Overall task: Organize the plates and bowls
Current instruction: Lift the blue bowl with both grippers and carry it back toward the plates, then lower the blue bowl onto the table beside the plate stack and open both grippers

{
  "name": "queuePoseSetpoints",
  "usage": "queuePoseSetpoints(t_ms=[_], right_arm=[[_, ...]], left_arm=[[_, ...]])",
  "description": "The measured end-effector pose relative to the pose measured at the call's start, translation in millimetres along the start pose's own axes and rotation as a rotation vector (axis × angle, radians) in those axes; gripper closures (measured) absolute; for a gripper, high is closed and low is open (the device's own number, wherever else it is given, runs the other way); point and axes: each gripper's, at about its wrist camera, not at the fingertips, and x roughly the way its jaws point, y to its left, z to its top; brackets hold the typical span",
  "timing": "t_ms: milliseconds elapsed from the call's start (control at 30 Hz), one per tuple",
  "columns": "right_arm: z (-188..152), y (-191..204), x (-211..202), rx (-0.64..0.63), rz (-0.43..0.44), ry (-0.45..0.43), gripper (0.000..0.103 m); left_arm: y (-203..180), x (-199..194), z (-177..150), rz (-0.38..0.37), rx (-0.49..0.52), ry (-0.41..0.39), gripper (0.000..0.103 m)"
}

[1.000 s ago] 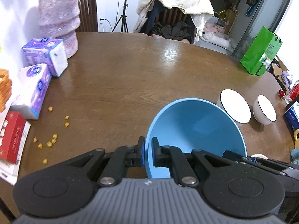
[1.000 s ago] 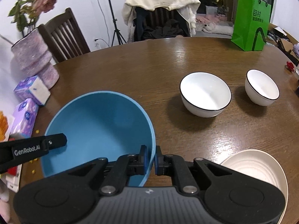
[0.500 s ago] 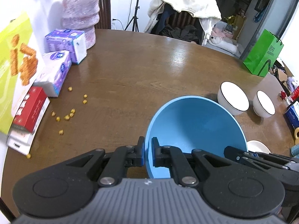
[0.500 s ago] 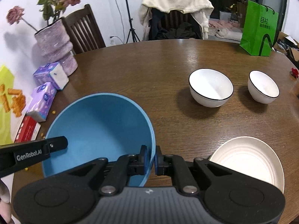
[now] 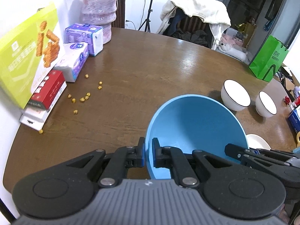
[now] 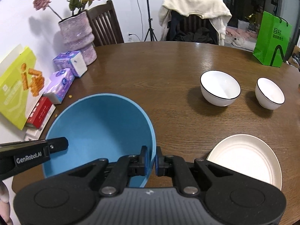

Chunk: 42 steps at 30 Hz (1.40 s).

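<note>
Left gripper [image 5: 148, 152]: jaws narrow, blue pads clamped on the left rim of the blue bowl [image 5: 196, 129], one pad inside and one outside the wall.

Right gripper [image 6: 151, 160]: jaws narrow, clamped on the opposite, right rim of the same bowl. The bowl hangs between the two grippers over the near part of the round wooden table [image 6: 168, 71]; it is empty, and whether it clears the tabletop cannot be told.

Cream plate [image 6: 247, 159]: empty, on the table just right of the right gripper, partly hidden behind it.

Larger white bowl [image 6: 220, 88]: black rim line, upright, empty, farther back on the right half.

Smaller white bowl [image 6: 270, 93]: same pattern, beside the larger one to its right, apart from it.

Yellow crumbs [image 5: 82, 98]: scattered on the left side of the table.

Red box [image 5: 47, 91] with a yellow-green snack box [image 5: 24, 61] leaning over it: left edge, against the wall.

Two purple tissue packs [image 6: 65, 75]: behind the boxes.

Pink textured vase [image 6: 78, 37] holding roses: behind the packs.

Green paper bag [image 6: 271, 39]: far right edge of the table.

Chair draped in a cream garment [image 6: 195, 9]: beyond the table.
</note>
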Motion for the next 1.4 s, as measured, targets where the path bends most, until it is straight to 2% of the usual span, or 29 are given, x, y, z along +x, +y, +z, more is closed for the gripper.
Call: queuePoseSetpoints(t_ms=[567,1133,1400], right_arm=[[-12.8,4.2,-9.3,-0.074,0.057,0.009,0.096],[-15.1,35.6,18.3,-0.152,0.094,0.075,0.096],[-12.6,57.5,39.7,-0.182,0.098,0.110,0.096]], left_arm=[[7.8,-10.2,-30.9,0.058,-0.047,0.013,0.095],[43.8,4.0,-37.2,0.113,-0.106,0.045,0.095],[62.8,20.0,-35.4,0.138,-0.113,0.088,0.095]])
